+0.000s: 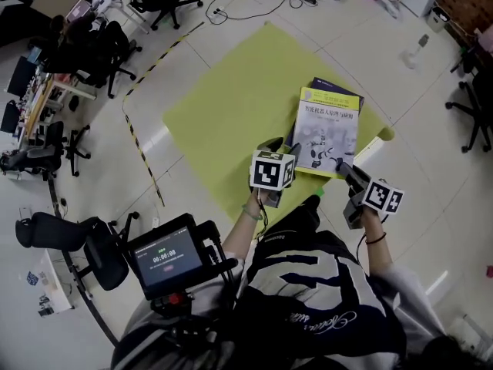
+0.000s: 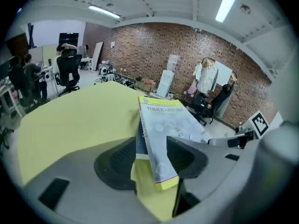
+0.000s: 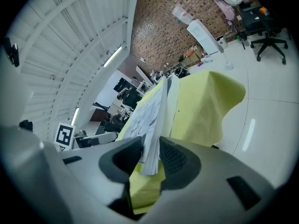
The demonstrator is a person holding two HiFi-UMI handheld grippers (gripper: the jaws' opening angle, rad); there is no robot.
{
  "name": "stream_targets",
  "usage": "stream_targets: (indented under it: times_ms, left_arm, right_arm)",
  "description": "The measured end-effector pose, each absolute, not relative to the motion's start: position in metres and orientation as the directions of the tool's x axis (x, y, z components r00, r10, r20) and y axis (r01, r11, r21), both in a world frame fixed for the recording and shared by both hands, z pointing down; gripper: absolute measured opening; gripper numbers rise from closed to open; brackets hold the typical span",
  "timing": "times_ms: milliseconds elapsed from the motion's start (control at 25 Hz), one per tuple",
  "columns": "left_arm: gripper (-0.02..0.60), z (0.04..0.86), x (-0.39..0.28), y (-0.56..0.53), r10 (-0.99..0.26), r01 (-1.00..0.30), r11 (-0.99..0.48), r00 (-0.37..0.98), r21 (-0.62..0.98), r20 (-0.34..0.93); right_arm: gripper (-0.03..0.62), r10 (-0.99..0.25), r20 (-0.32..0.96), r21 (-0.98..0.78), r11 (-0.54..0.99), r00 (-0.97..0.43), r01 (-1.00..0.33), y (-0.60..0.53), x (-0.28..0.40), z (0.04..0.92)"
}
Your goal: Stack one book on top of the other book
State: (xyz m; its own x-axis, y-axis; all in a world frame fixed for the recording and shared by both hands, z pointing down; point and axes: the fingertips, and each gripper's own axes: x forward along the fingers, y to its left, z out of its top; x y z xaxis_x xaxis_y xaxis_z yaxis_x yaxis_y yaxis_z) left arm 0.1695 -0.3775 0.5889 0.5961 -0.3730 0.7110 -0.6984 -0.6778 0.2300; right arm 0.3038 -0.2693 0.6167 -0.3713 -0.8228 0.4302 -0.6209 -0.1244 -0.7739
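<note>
1. Yellow table (image 1: 231, 106) takes up the middle of the floor, with office chairs around the edges of the room.
2. The top book (image 1: 327, 129), pale cover with a yellow strip, lies on the table's right side, right on the other book.
3. The blue book (image 1: 344, 95) underneath only peeks out at the far edge.
4. Left gripper (image 2: 152, 157): jaws spread wide, with the top book's near corner between them and the pads not pressing it.
5. Right gripper (image 3: 150, 155): pinching the top book's other near corner.

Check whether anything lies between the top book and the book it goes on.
Nothing visible does: the top book already rests on the blue book, whose far edge shows beyond it.
</note>
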Motion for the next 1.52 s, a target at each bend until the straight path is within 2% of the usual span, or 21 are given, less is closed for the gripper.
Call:
stream_targets:
  times_ms: [240, 560, 960, 1000, 1160, 1320, 1520]
  left_arm:
    - [0.2, 0.568, 0.159, -0.332, -0.409, -0.718, -0.63, 0.631, 0.297, 0.659]
    - [0.199, 0.547, 0.156, -0.247, -0.41, -0.698, -0.537, 0.707, 0.475, 0.576]
    - [0.195, 0.546, 0.145, -0.149, -0.353, -0.673, -0.525, 0.729, 0.521, 0.587]
    - [0.174, 0.544, 0.144, -0.146, -0.351, -0.675, -0.522, 0.728, 0.522, 0.589]
    - [0.017, 0.543, 0.12, -0.144, -0.384, -0.702, -0.507, 0.704, 0.5, 0.598]
    - [0.005, 0.543, 0.089, -0.133, -0.387, -0.697, -0.521, 0.708, 0.493, 0.591]
    - [0.005, 0.539, 0.04, -0.106, -0.386, -0.678, -0.562, 0.721, 0.473, 0.575]
  right_arm:
    - [0.126, -0.804, 0.478, -0.711, -0.117, -0.353, -0.694, -0.234, 0.304, 0.612]
    - [0.126, -0.833, 0.399, -0.718, -0.022, -0.384, -0.696, -0.168, 0.288, 0.573]
    - [0.123, -0.778, 0.296, -0.781, 0.137, -0.554, -0.61, -0.11, 0.218, 0.543]
    - [0.123, -0.768, 0.296, -0.784, 0.144, -0.568, -0.604, -0.108, 0.212, 0.541]
    - [0.121, -0.739, 0.297, -0.787, 0.17, -0.605, -0.593, -0.106, 0.179, 0.545]
    - [0.117, -0.742, 0.3, -0.776, 0.175, -0.599, -0.606, -0.103, 0.15, 0.547]
    - [0.07, -0.772, 0.314, -0.751, 0.154, -0.553, -0.642, -0.088, 0.111, 0.542]
